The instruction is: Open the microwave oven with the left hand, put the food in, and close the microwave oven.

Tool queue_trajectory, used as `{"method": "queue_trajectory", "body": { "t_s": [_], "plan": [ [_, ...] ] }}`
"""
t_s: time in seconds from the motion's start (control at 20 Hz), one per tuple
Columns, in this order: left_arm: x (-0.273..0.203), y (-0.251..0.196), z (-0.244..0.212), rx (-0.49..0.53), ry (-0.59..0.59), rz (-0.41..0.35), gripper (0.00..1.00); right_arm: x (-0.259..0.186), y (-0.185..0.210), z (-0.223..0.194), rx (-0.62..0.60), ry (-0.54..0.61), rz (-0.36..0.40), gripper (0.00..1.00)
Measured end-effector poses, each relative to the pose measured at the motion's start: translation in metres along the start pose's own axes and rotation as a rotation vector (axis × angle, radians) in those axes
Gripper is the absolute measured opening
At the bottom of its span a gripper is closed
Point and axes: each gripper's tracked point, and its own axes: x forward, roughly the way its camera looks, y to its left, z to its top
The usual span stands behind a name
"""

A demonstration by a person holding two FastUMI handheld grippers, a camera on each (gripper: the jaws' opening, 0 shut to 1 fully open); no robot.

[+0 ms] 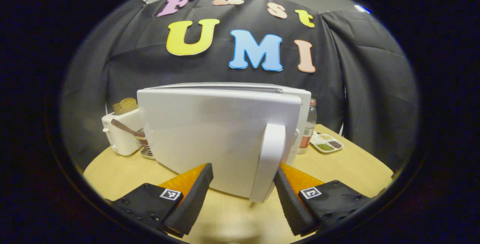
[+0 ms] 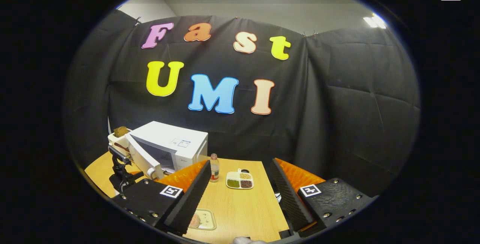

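Black cloth [image 2: 337, 124] hanging in folds as the booth's wall, pale wall [image 2: 240, 0] showing above it, ceiling light [image 2: 375, 21] glowing at upper right, wooden table [image 2: 243, 206] standing in front.

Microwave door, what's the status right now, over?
Left gripper open, fingers astride the door handle, not clamped. Microwave door part open. Right gripper open, empty, above the table. Food tray waiting, path clear.

Bright even overhead light, strong fisheye warping at edges, sharp focus
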Motion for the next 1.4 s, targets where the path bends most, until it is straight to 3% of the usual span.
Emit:
{"method": "queue_trajectory", "body": {
  "t_s": [0.15, 0.25, 0.6, 0.8, 0.9, 0.95, 1.2, 1.4],
  "plan": [
    [-0.02, 0.012, 0.0, 0.077, -0.014, 0.046, 1.0, -0.003, 0.015, 0.002, -0.005, -0.01, 0.049, 0.98],
    [-0.035, 0.022, -0.003, 0.069, -0.019, 0.055, 0.94, -0.005, 0.024, 0.002, -0.003, -0.015, 0.075, 0.98],
    [-0.096, 0.078, -0.019, 0.061, 0.002, 0.13, 1.0, -0.016, 0.063, -0.016, 0.035, 0.018, 0.168, 0.98],
    [-0.13, 0.124, -0.023, 0.06, 0.006, 0.201, 1.0, -0.021, 0.094, -0.029, 0.06, 0.052, 0.22, 0.98],
    [-0.144, 0.147, -0.02, 0.062, 0.003, 0.229, 0.95, -0.025, 0.11, -0.029, 0.072, 0.054, 0.253, 0.98],
    [-0.15, 0.157, -0.025, 0.054, 0.012, 0.241, 1.0, -0.026, 0.118, -0.028, 0.076, 0.05, 0.267, 0.98],
    [-0.177, 0.202, -0.038, -0.029, 0.034, 0.284, 1.0, -0.029, 0.151, -0.023, 0.084, 0.043, 0.328, 0.98],
    [-0.192, 0.221, -0.042, -0.04, 0.036, 0.298, 0.98, -0.034, 0.168, -0.023, 0.092, 0.044, 0.356, 0.98]
  ]
}}
